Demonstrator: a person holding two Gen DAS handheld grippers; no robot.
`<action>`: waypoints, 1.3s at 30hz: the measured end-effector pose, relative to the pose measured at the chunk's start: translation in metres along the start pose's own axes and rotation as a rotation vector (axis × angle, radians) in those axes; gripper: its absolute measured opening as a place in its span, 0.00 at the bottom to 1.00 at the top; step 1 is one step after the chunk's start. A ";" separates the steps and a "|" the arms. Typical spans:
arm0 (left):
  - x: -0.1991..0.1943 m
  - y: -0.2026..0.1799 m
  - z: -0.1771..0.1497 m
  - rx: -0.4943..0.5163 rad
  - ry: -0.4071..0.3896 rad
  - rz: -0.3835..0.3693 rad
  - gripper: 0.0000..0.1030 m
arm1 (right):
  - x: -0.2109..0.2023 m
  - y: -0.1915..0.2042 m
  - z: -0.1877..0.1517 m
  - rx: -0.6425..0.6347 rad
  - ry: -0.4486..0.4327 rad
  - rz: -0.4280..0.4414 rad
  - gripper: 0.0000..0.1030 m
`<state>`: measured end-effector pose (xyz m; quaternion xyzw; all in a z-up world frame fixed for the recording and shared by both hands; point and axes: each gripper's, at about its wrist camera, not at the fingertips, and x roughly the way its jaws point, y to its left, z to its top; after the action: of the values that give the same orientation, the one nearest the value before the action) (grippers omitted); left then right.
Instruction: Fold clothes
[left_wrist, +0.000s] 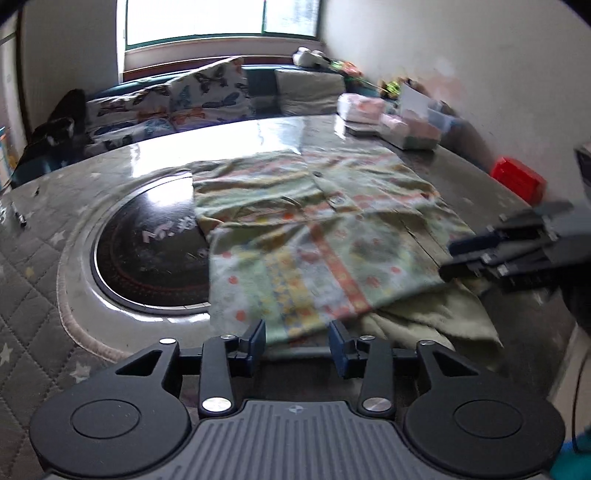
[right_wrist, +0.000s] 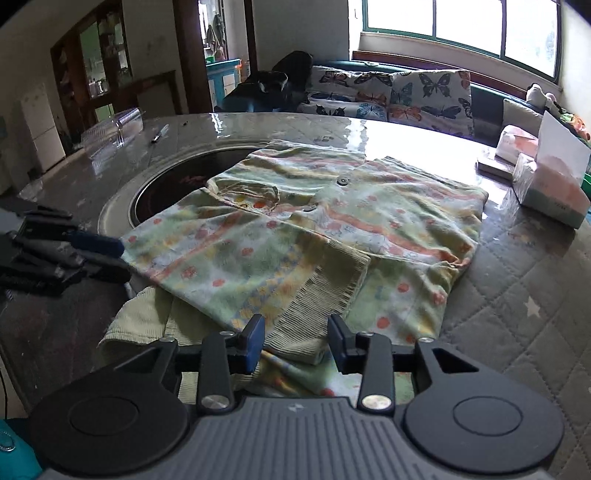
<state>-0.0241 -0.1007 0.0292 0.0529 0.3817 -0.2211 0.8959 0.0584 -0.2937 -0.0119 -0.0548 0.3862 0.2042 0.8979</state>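
The table (right_wrist: 498, 266) with its quilted cover carries your garment (right_wrist: 295, 229), a patterned button shirt that lies over the middle of the table and partly over the round black hotplate (left_wrist: 147, 251). The shirt is partly folded: both sleeves are turned in over the front, and the ribbed cuff (right_wrist: 317, 295) of one lies on top near you. The body is long and not doubled, so I judge the sleeve folds are there and the fold across the length is left.

Your left gripper (left_wrist: 297, 338) stands just at the near hem with its fingers apart and holds nothing. Your right gripper (right_wrist: 295, 339) is also apart and empty, above the cuff.

The right wrist view is sharp and shows you the buttons, the collar and the cuff. The left wrist view is blurred, but it shows the red box (left_wrist: 519, 179) by the wall, which the other view lacks.
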 end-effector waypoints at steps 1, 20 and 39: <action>-0.001 0.000 -0.001 0.003 0.002 0.001 0.43 | -0.002 -0.001 0.000 0.001 -0.004 -0.002 0.39; 0.008 -0.030 0.010 -0.212 0.133 -0.240 0.46 | -0.040 0.012 -0.028 -0.288 -0.014 -0.089 0.76; 0.017 -0.002 0.064 -0.341 0.038 -0.329 0.10 | -0.015 0.037 -0.015 -0.320 -0.097 0.031 0.57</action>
<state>0.0278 -0.1258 0.0622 -0.1579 0.4339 -0.2955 0.8363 0.0241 -0.2689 -0.0089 -0.1813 0.3059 0.2792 0.8920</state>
